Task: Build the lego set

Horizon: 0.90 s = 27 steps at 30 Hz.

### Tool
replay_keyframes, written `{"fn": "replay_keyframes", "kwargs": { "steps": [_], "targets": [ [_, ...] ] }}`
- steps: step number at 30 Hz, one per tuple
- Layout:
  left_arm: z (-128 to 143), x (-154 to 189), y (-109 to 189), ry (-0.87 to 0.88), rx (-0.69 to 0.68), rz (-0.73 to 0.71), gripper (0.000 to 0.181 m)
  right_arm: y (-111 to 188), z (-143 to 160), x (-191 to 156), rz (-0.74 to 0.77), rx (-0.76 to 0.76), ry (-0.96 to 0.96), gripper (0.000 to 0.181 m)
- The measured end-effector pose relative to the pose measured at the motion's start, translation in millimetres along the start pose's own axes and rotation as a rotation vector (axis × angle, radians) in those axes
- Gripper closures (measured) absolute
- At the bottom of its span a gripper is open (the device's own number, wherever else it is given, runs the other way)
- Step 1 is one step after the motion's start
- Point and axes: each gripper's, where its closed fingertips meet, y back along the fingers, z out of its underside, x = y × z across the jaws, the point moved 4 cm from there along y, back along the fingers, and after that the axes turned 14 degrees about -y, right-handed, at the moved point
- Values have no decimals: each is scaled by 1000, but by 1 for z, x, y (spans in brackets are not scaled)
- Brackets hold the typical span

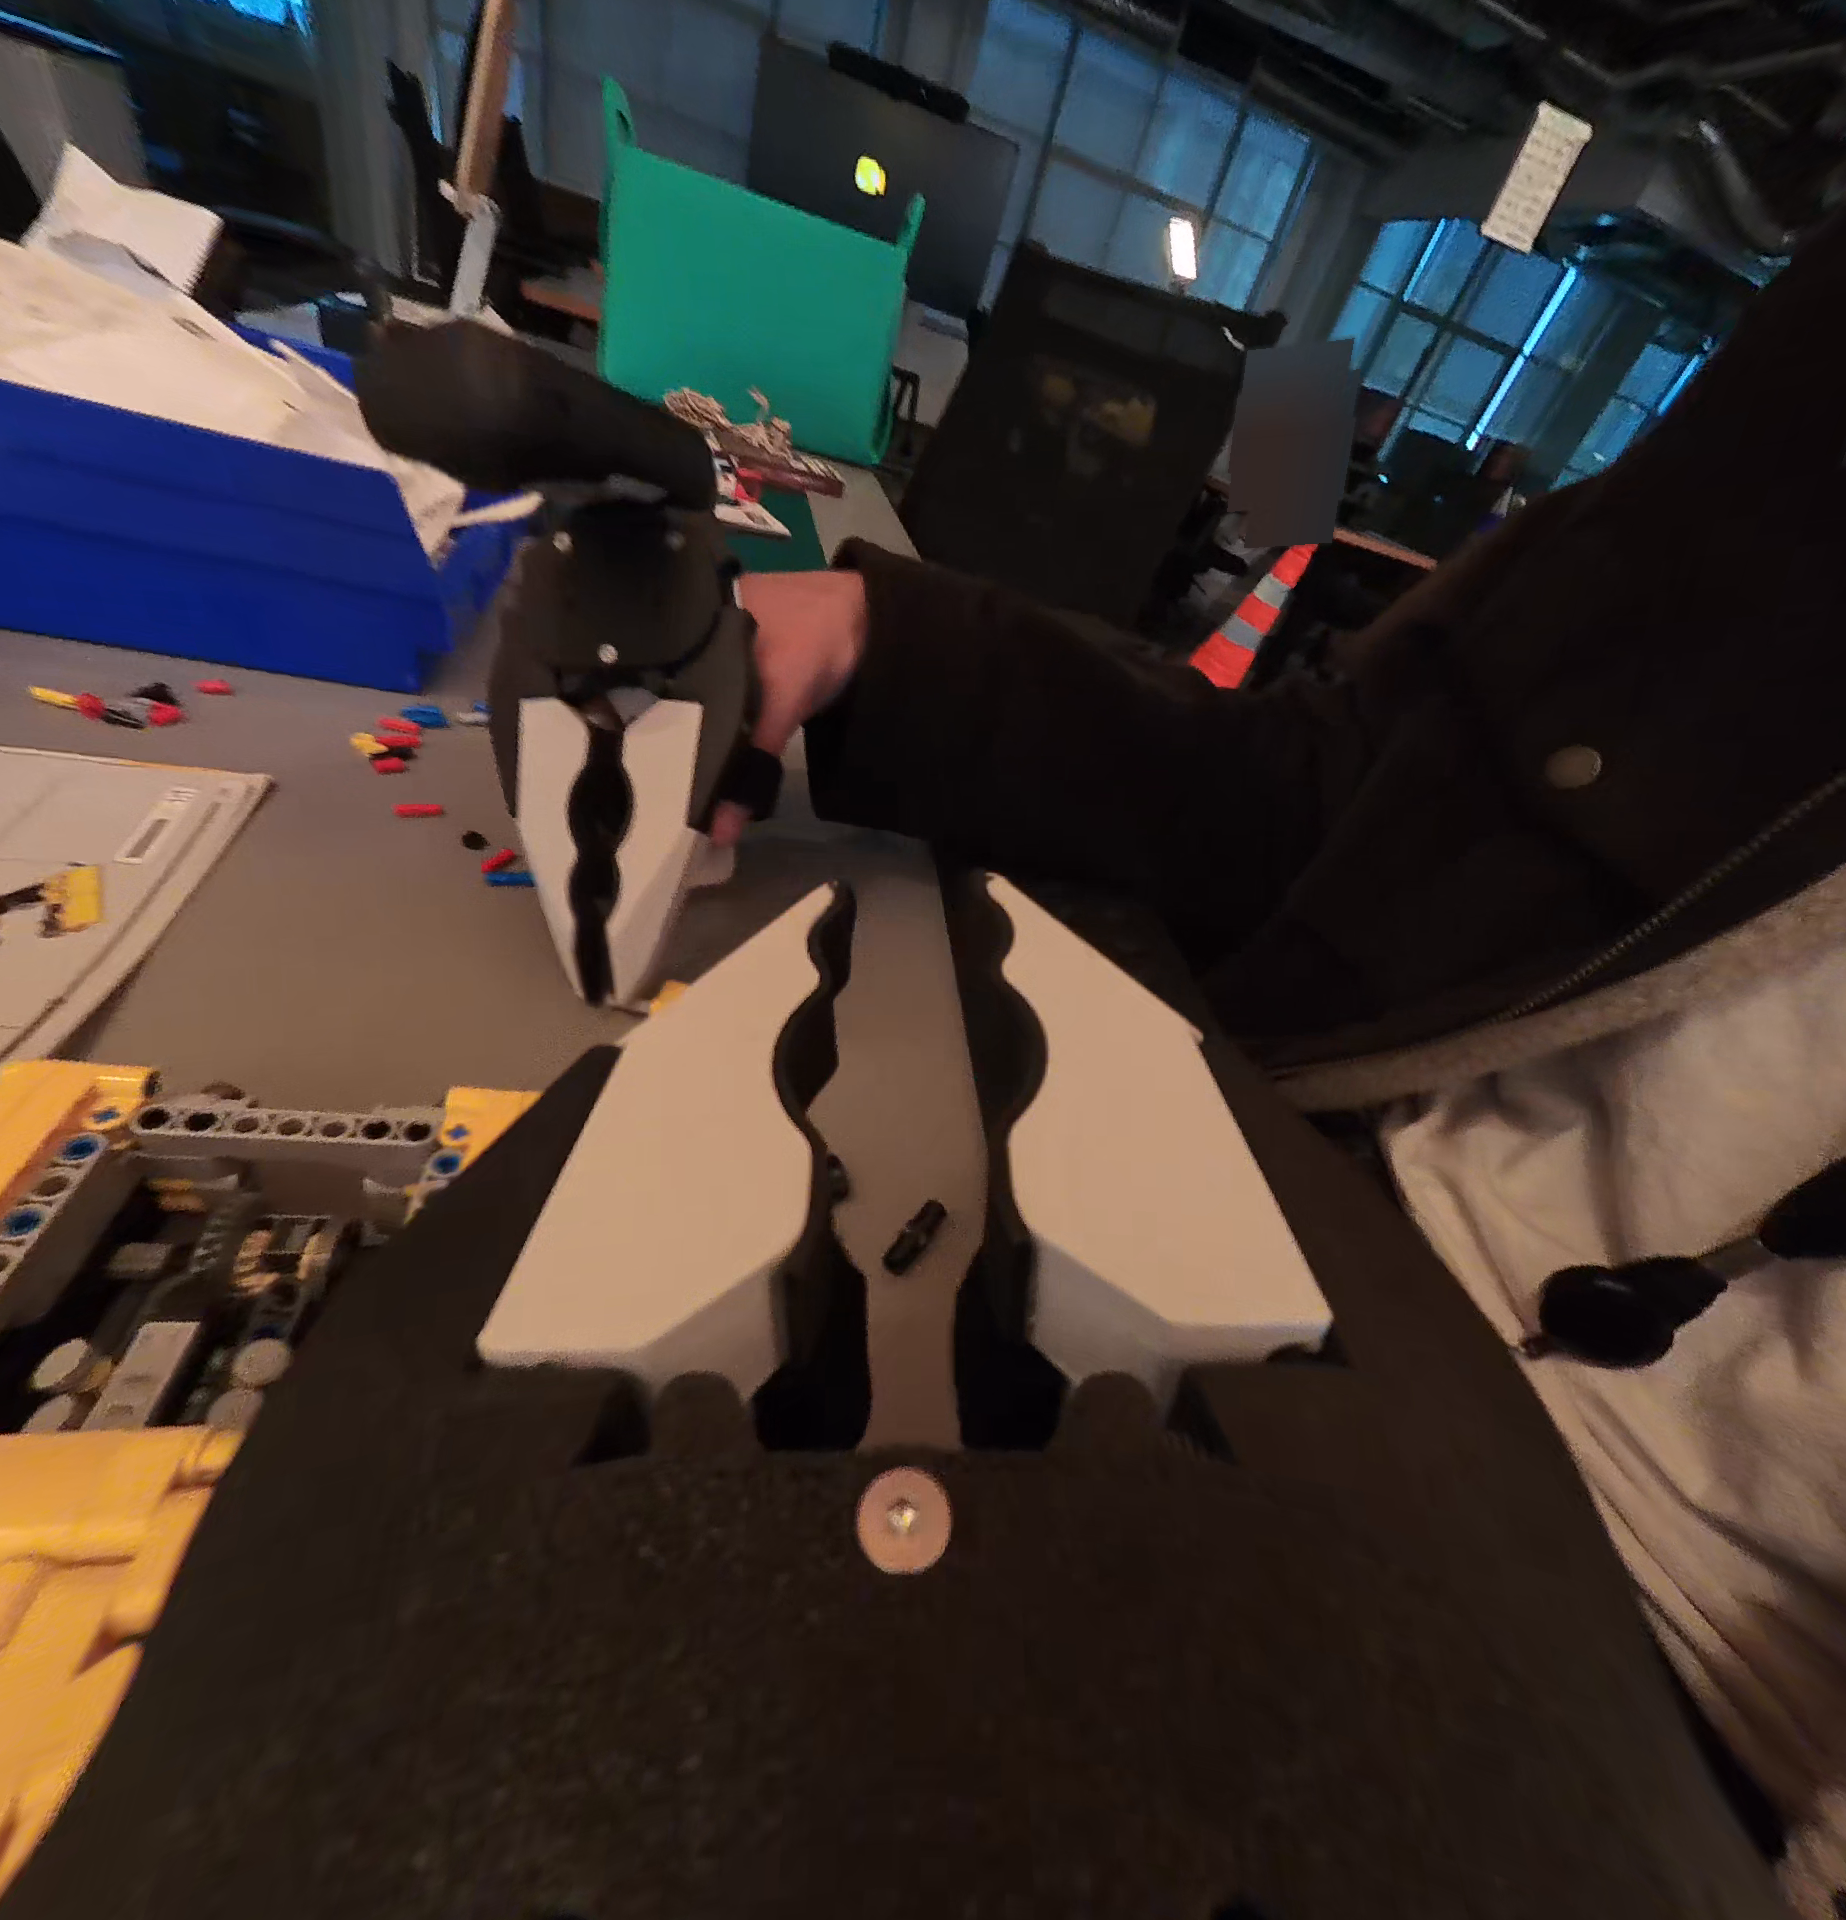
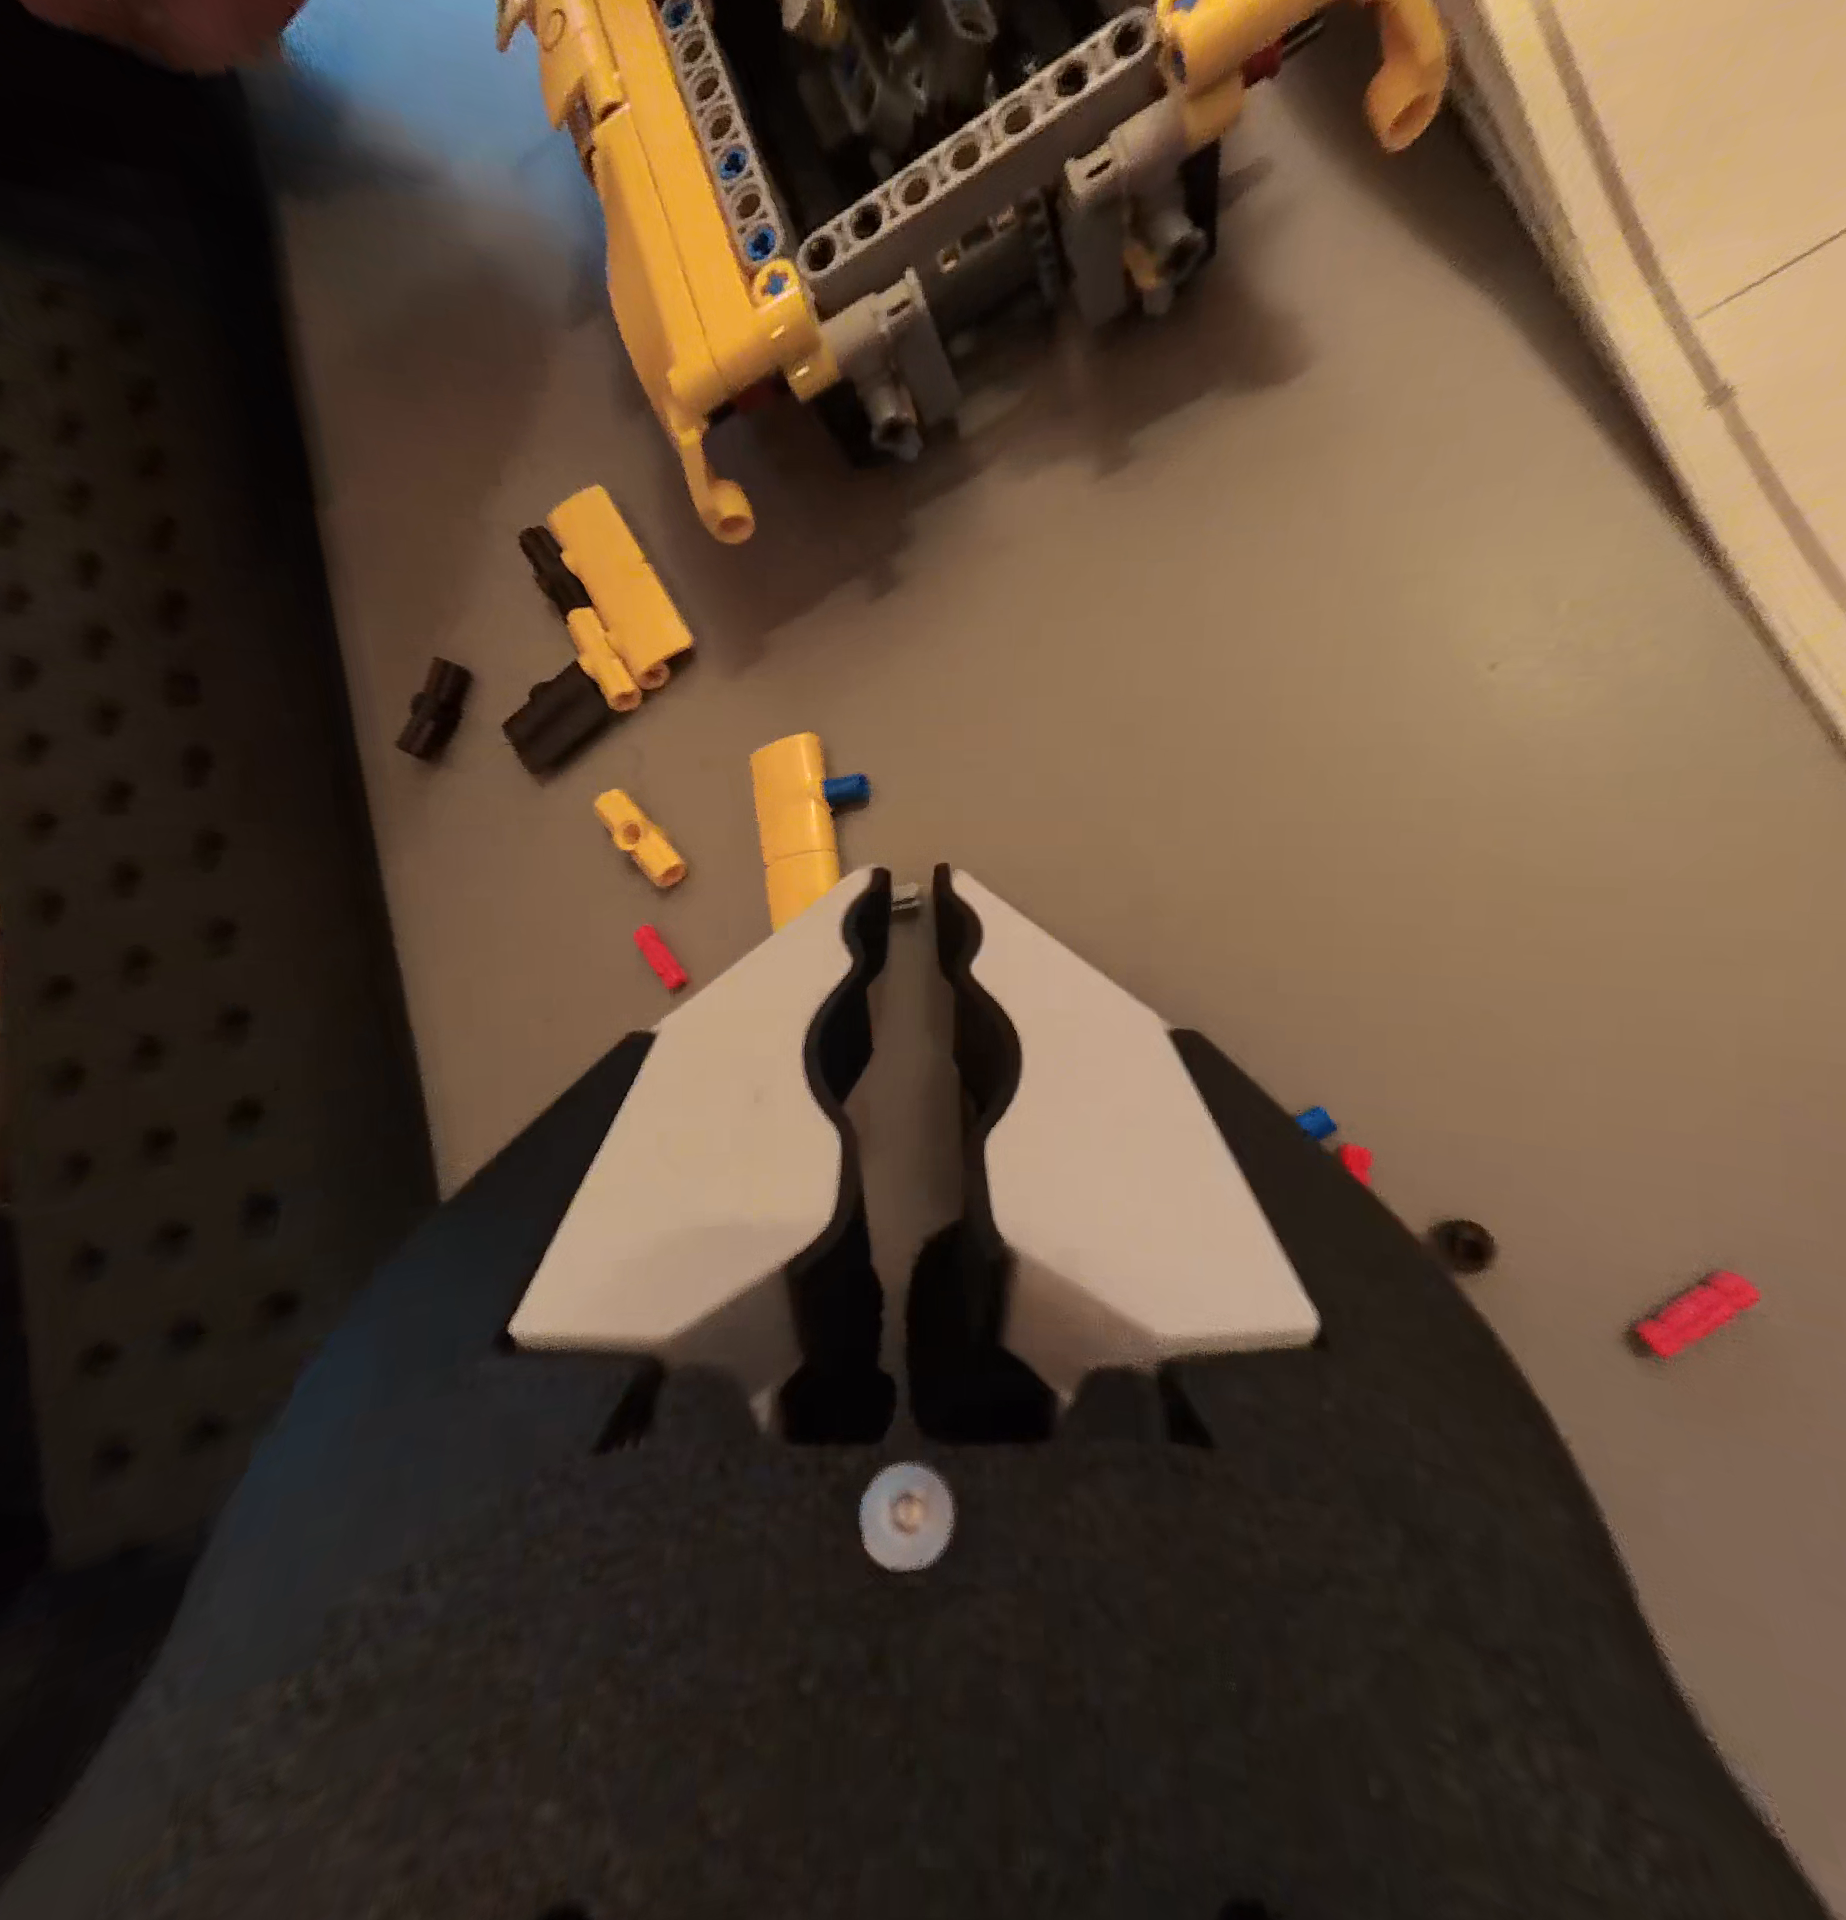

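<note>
A partly built yellow and grey Lego Technic model (image 1: 275, 1127) sits at the lower left of the left wrist view and at the top of the right wrist view (image 2: 960, 156). My left gripper (image 1: 914, 894) is open, and a small black pin (image 1: 914, 1236) lies on the table between its fingers. My right gripper (image 2: 911, 883) points down at the table, nearly closed on a small grey pin (image 2: 908, 896). It also shows in the left wrist view (image 1: 597, 977). A yellow piece (image 2: 789, 821) with a blue pin (image 2: 846, 788) lies just left of its tips.
Loose parts lie on the grey table: a yellow and black sub-assembly (image 2: 618, 592), a black connector (image 2: 436, 707), a yellow connector (image 2: 638, 836), and red pins (image 2: 659, 954) (image 1: 399, 727). An instruction booklet (image 1: 88, 862) lies left, blue bins (image 1: 171, 540) behind. A person's dark sleeve (image 1: 1106, 727) crosses from the right. The left gripper's tips are roughly 15 centimeters from the right gripper's. From either gripper's tips it is about 12 centimeters to the black connector (image 2: 436, 707). The left camera catches it too, in the left wrist view (image 1: 917, 1243).
</note>
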Motion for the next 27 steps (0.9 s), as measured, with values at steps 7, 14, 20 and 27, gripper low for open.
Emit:
{"fn": "replay_keyframes", "kwargs": {
  "steps": [7, 14, 20, 27],
  "targets": [
    [27, 20, -10, 0, -170, 125, 161, 18, -4, -22, 25, 234, 184, 149],
    [46, 22, -11, 2, -308, 153, 162, -3, 3, -34, 145, 204, 395, 157],
    [49, 21, -10, 2, -336, 148, 162, -11, 12, -28, 194, 85, 399, 166],
    [58, 20, -9, -4, -389, 149, 161, 35, 53, -17, 209, -38, 316, 166]
  ]
}}
